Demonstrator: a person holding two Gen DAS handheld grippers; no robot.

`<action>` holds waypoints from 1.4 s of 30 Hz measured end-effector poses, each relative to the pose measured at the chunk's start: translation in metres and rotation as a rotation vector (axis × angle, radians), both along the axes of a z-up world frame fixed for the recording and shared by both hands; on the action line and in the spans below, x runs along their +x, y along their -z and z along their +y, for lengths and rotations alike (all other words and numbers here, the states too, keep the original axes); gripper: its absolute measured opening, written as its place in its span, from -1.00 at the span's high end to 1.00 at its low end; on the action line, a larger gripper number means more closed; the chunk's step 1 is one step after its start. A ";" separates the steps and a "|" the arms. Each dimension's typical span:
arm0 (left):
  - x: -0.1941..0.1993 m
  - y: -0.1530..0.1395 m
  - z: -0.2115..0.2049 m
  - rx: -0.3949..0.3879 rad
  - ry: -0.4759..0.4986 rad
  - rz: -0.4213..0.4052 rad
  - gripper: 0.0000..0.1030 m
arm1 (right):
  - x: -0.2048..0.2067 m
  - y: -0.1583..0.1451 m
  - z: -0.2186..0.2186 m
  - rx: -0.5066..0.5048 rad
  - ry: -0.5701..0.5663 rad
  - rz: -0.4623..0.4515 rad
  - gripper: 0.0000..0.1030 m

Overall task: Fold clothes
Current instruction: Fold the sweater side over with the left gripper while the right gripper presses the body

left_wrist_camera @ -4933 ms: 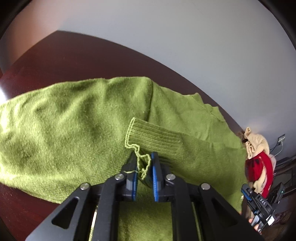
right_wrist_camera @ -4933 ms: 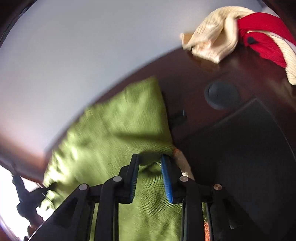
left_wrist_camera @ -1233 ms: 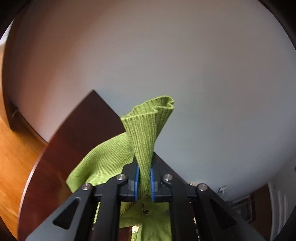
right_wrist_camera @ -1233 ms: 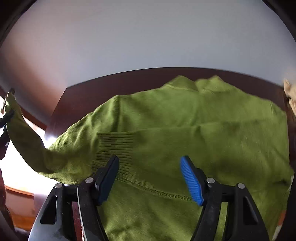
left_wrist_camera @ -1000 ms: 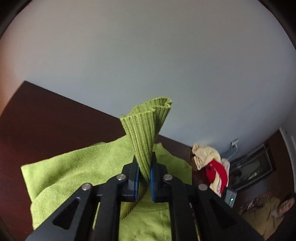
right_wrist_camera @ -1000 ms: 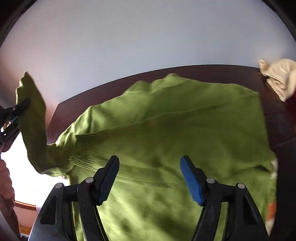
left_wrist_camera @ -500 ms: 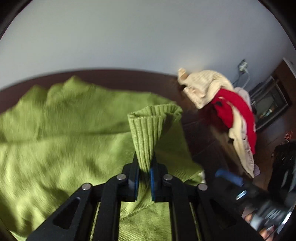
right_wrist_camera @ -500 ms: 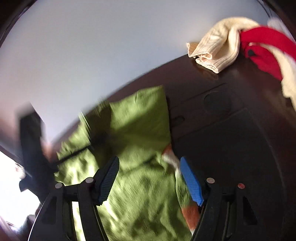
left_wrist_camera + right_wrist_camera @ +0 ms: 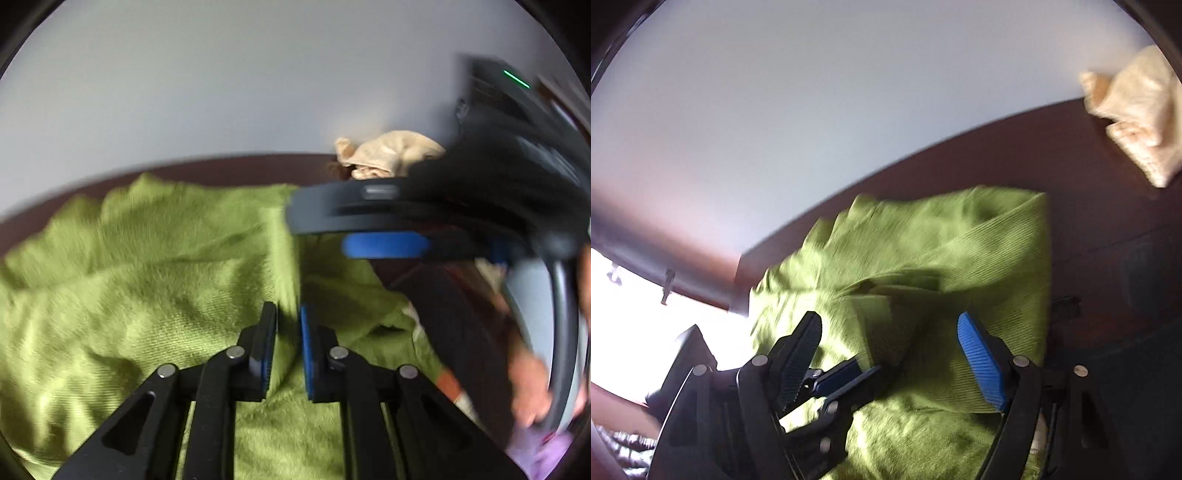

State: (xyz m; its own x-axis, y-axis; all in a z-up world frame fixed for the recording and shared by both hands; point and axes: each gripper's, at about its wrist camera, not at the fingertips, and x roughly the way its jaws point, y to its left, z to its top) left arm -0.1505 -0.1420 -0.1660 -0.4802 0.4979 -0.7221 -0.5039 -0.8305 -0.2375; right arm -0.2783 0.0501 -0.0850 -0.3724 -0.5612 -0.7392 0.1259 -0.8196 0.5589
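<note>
Left gripper (image 9: 288, 334) jaws narrow and opening; green cloth shows in the slim gap, but whether the pads press it cannot be told. Right gripper (image 9: 890, 341) jaws wide and opening, hovering above the green sweater (image 9: 923, 251), nothing pinched. Sweater lies spread on the dark wooden table (image 9: 1089, 155), sleeve cuff (image 9: 882, 328) folded across its body. Cream knit garment (image 9: 1137, 110) sits well apart near the table's far edge.

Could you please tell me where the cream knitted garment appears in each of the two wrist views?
Left wrist: the cream knitted garment lies at upper right of centre, beyond the right gripper.
Right wrist: far upper right, on the dark table.
Shared landmark: the green sweater.
</note>
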 end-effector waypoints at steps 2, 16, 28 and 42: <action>0.011 -0.002 -0.004 -0.018 0.018 0.025 0.82 | 0.004 0.001 -0.005 0.031 -0.025 0.004 -0.52; 0.026 -0.040 -0.220 0.048 -0.506 -0.006 0.54 | 0.009 0.027 -0.006 0.106 0.062 -0.007 0.88; 0.021 -0.048 -0.253 0.104 -0.650 -0.021 0.52 | 0.003 -0.010 0.004 0.221 0.004 0.166 0.88; -0.031 0.010 -0.215 -0.046 -0.739 -0.106 0.53 | 0.049 -0.008 0.041 0.283 0.145 0.236 0.49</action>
